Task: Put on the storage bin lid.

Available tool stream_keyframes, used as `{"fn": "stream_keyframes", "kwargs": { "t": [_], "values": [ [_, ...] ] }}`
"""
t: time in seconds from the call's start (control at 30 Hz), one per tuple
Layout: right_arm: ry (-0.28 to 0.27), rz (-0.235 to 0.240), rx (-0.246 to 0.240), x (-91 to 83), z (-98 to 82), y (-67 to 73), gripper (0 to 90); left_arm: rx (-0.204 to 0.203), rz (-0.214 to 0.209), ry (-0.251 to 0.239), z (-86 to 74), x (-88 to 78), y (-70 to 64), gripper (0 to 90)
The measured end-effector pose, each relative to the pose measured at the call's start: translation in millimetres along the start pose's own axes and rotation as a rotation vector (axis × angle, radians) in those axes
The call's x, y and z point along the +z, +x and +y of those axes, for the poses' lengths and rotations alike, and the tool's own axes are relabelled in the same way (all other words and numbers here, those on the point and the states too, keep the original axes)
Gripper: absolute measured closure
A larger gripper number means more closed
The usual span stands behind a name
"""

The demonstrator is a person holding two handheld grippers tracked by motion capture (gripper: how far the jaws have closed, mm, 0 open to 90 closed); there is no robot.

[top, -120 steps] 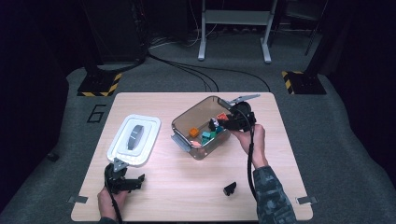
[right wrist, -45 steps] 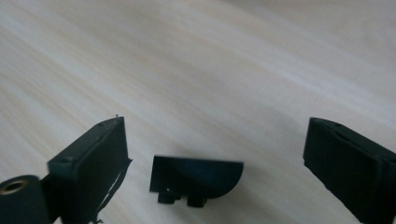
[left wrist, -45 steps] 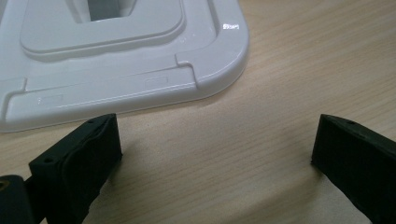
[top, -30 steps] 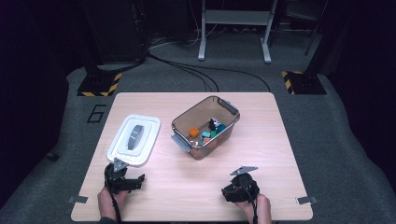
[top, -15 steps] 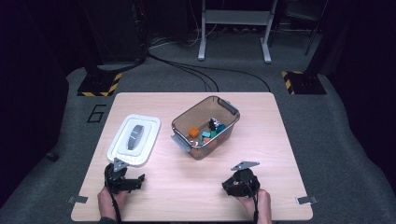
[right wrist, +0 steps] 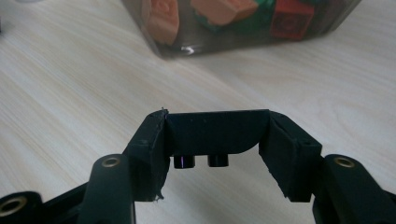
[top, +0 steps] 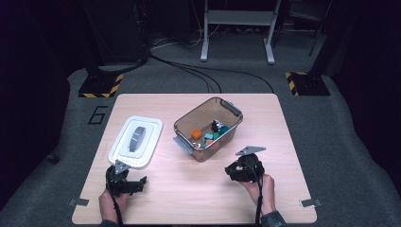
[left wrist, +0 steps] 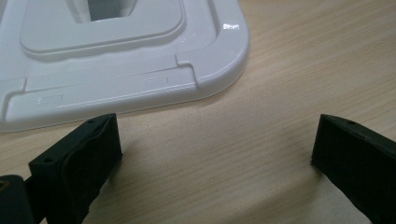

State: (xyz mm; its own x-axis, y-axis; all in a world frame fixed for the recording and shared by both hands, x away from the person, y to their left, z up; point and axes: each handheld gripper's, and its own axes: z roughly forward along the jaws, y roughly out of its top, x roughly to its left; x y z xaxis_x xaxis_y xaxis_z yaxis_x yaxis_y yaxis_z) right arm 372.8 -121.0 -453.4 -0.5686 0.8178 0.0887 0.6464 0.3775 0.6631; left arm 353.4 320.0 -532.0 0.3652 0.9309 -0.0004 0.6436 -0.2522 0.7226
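A small black brick [right wrist: 217, 133] sits between the fingers of my right gripper [right wrist: 217, 140], whose jaws have just been closing and now press on its ends. In the high view this right gripper [top: 239, 169] hovers over the table's front right, just short of the clear brown bin [top: 230, 108]. The bin holds several coloured bricks, among them an orange one [top: 196, 134]. My left gripper [top: 126, 176] rests at the front left, open, with bare table between its jaws. Right ahead of the left gripper [left wrist: 215, 149] lies the white lid [left wrist: 116, 56].
The white lid [top: 137, 142] lies flat to the left of the bin. The bin's near wall [right wrist: 243, 37] stands close ahead of the right gripper, with orange, green and red bricks behind it. Dark floor, cables and stands surround the wooden table [top: 189, 198].
The right gripper left the bin and came down to the black piece lying at the table's front. It has since risen and moved toward the bin with that piece. The left gripper stayed put.
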Motion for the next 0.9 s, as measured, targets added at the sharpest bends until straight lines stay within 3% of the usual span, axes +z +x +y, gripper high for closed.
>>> {"fn": "stream_keyframes", "kwargs": {
  "t": [0.3,0.6,0.9],
  "values": [
    [-0.052,-0.007,-0.032,-11.3,30.2,-7.5,43.4,0.000,0.000,0.000,0.0,0.0,0.0,1.3],
    [-0.088,-0.010,-0.058,-25.9,56.2,-6.7,43.3,0.000,0.000,0.000,0.0,0.0,0.0,1.3],
    [-0.132,0.000,-0.096,-33.6,94.6,-3.5,43.4,0.000,0.000,0.000,0.0,0.0,0.0,1.3]
  ]
}}
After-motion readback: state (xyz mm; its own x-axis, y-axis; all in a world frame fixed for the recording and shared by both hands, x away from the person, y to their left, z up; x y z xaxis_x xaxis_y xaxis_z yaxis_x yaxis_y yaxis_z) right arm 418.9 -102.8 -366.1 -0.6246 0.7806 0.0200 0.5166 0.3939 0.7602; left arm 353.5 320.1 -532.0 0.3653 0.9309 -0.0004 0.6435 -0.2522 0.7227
